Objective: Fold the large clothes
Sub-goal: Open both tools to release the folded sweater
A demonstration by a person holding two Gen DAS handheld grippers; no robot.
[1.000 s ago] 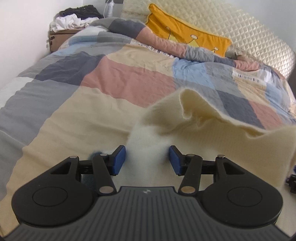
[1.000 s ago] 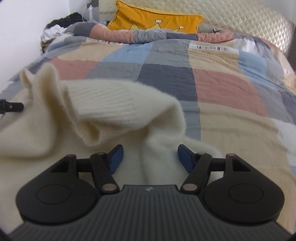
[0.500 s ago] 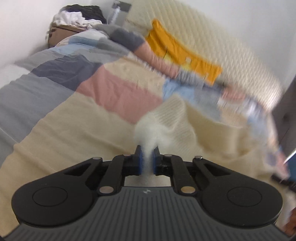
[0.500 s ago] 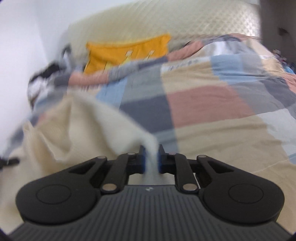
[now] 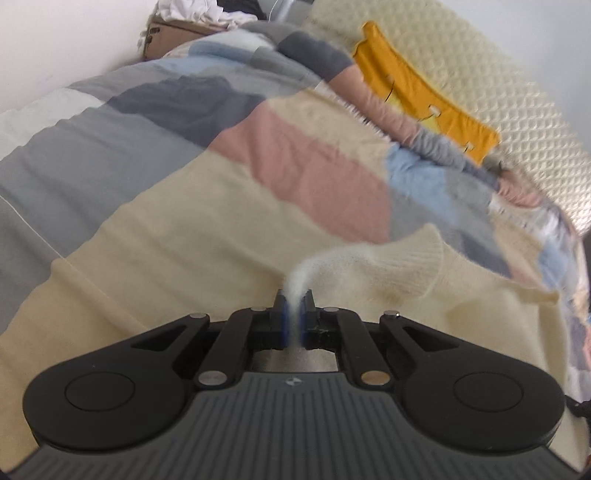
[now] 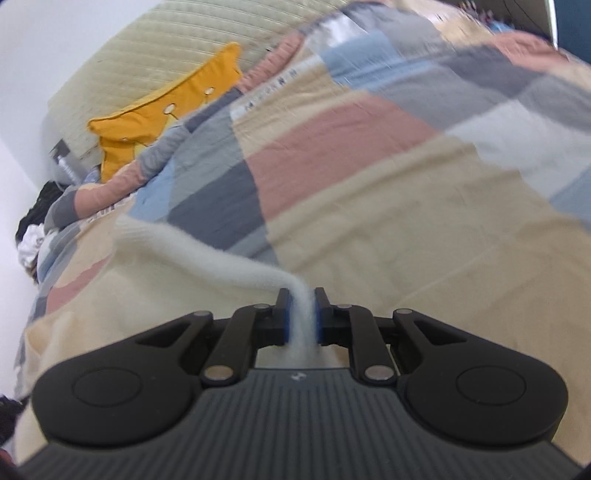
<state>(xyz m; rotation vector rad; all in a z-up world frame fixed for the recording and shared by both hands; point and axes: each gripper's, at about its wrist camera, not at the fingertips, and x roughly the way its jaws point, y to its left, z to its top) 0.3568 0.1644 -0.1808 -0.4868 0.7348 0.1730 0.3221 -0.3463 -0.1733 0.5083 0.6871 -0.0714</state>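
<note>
A cream knitted sweater lies on the bed's patchwork quilt. My left gripper is shut on a pinch of its fuzzy edge, and the sweater stretches away to the right with a ribbed cuff showing. In the right wrist view my right gripper is shut on another pinch of the sweater, which runs off to the left and is lifted above the quilt. Both views are tilted and blurred.
A yellow cushion and a quilted cream headboard are at the bed's far end. A cardboard box with a heap of clothes stands by the wall at the far left; the cushion also shows in the right wrist view.
Both grippers went from open around the sweater to shut on it. They have since lifted and tilted outward, pulling the sweater taut between them.
</note>
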